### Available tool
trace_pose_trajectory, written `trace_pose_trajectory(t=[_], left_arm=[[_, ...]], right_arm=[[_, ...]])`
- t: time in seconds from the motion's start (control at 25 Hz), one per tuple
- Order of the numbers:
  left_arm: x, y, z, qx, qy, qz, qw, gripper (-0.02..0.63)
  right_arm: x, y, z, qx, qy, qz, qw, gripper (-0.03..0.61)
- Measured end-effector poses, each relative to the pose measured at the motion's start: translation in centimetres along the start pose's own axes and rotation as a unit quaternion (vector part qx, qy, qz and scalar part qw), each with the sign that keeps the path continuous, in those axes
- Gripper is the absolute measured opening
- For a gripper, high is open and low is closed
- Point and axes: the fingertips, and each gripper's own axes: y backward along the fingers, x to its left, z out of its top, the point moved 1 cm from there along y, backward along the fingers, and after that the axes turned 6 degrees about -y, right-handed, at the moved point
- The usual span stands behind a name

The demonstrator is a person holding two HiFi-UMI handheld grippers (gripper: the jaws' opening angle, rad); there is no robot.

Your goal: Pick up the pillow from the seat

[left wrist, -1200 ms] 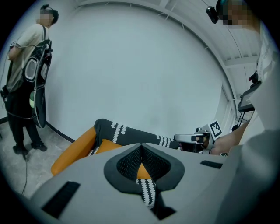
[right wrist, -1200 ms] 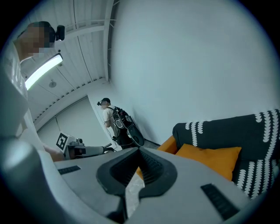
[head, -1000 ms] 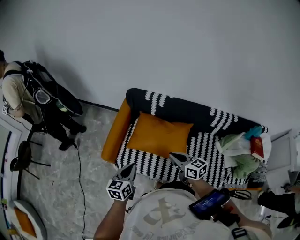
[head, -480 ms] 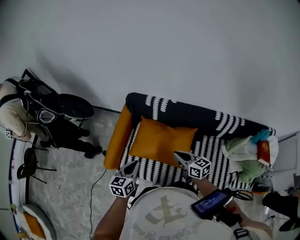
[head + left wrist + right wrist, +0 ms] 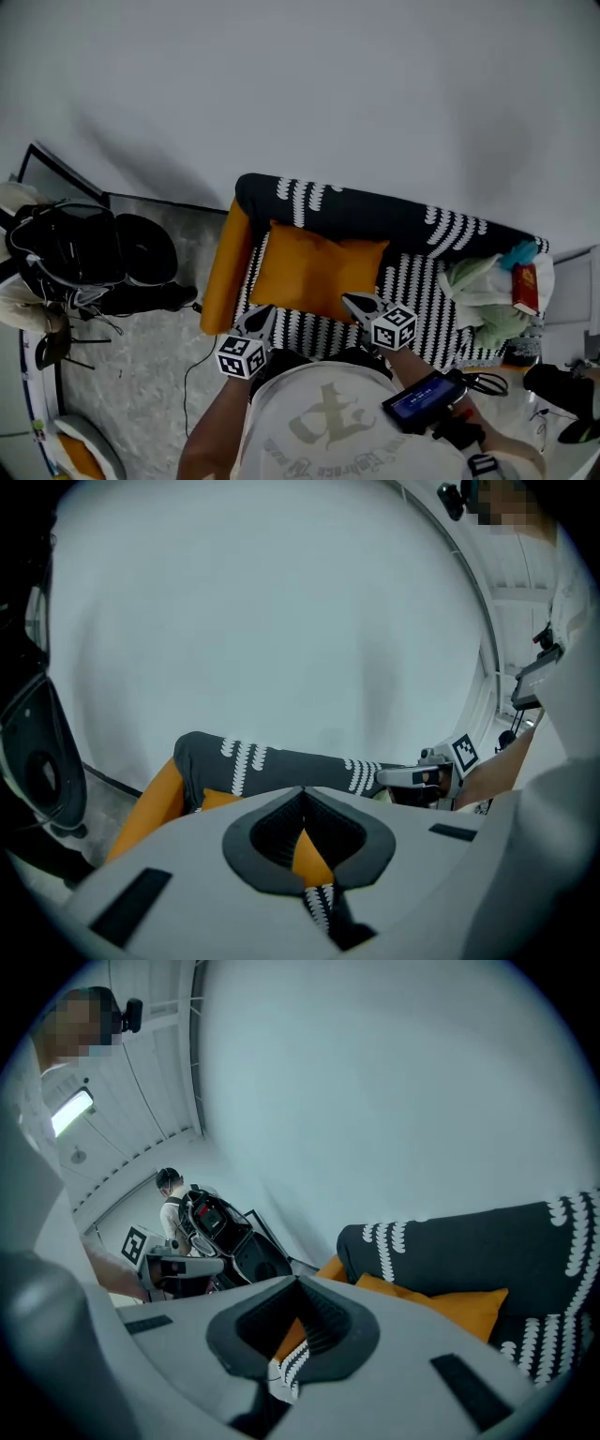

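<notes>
Two closed grippers held short of the pillow

Both tools are held low in front of the operator's chest, over the front edge of the sofa (image 5: 441, 246). The left gripper (image 5: 260, 319) has its jaws pressed together with nothing between them, and its tip points toward the lower left corner of the pillow (image 5: 314, 272). The right gripper (image 5: 353, 303) is likewise closed and empty, its tip near the pillow's lower right edge. Seen along each tool's jaws, the orange fabric lies beyond the tips, and no contact shows.

The pillow is orange and rectangular. It lies on the black-and-white striped seat (image 5: 417, 291) in the left half of the sofa, its upper edge against the dark backrest (image 5: 366, 214) and its left side just beside the orange armrest (image 5: 217, 277). The right end of the seat carries a heap of cloth (image 5: 480, 302), green and white, with a red flat item (image 5: 523, 289) on top.

A second person (image 5: 172, 1206) with a black backpack (image 5: 66, 255) stands to the left, near the pale wall (image 5: 309, 84). A dark cable (image 5: 187, 375) trails over the marbled floor below the armrest.
</notes>
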Motion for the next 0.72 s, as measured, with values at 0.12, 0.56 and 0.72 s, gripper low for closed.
trace_pose_trajectory(t=[0.12,0.56,0.72], left_arm=[[0.6,-1.2,0.2,0.011,-0.007,-0.017,0.9998,0.008],[3.0,-4.9,-0.1,0.047,-0.022,-0.097,0.994,0.008],[3.9,-5.3,-1.0,0.065,-0.023,-0.125,0.9898,0.008]], right_arm=[[-0.4,0.1,-0.4,-0.001,-0.008,-0.017,1.0,0.014],[-1.7,-1.0,-0.9,-0.012,-0.024,-0.106,0.994,0.014],[-1.2,-1.3,-2.0,0.0,-0.02,-0.141,0.99,0.014]])
